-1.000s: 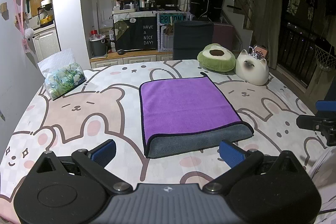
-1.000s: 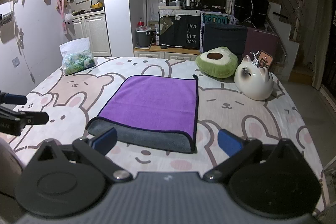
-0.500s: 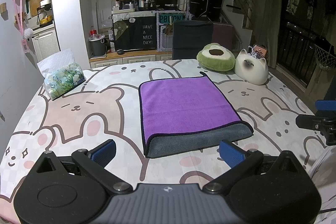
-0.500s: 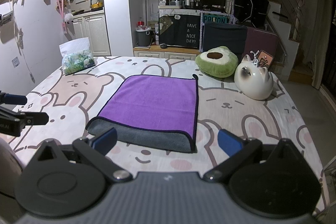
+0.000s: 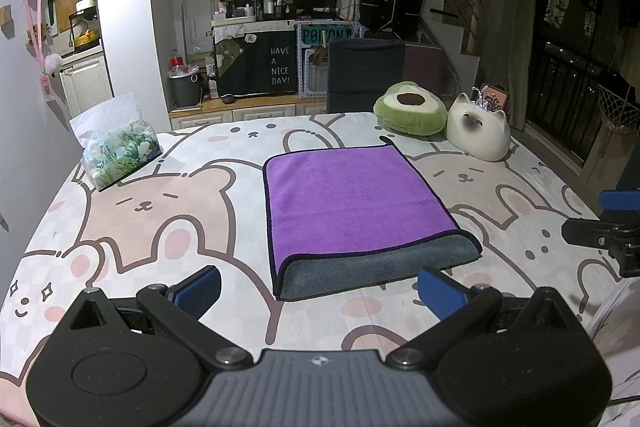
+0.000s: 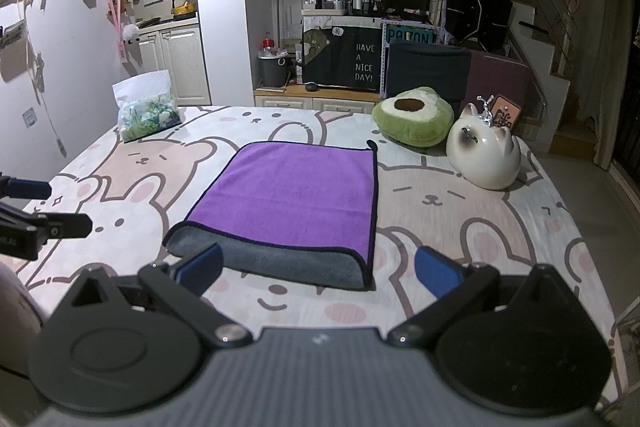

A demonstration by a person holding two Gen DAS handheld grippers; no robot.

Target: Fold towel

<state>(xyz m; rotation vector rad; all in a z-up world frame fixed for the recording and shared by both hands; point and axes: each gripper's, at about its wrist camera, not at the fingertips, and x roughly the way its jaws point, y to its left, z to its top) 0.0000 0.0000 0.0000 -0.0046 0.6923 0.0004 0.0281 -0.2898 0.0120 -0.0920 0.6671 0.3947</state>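
A purple towel (image 5: 352, 199) with a grey underside lies folded flat in the middle of the table, its grey fold edge toward me; it also shows in the right wrist view (image 6: 292, 199). My left gripper (image 5: 320, 291) is open and empty, held back from the towel's near edge. My right gripper (image 6: 320, 269) is open and empty, just short of the same edge. Each gripper appears in the other's view: the right one (image 5: 608, 223) at the right edge, the left one (image 6: 36, 211) at the left edge.
The table (image 5: 160, 211) has a cartoon bear cloth. A tissue pack (image 5: 116, 147) sits far left. An avocado cushion (image 5: 410, 109) and a white cat figure (image 5: 478, 131) sit far right. A dark chair (image 5: 366, 75) stands behind the table.
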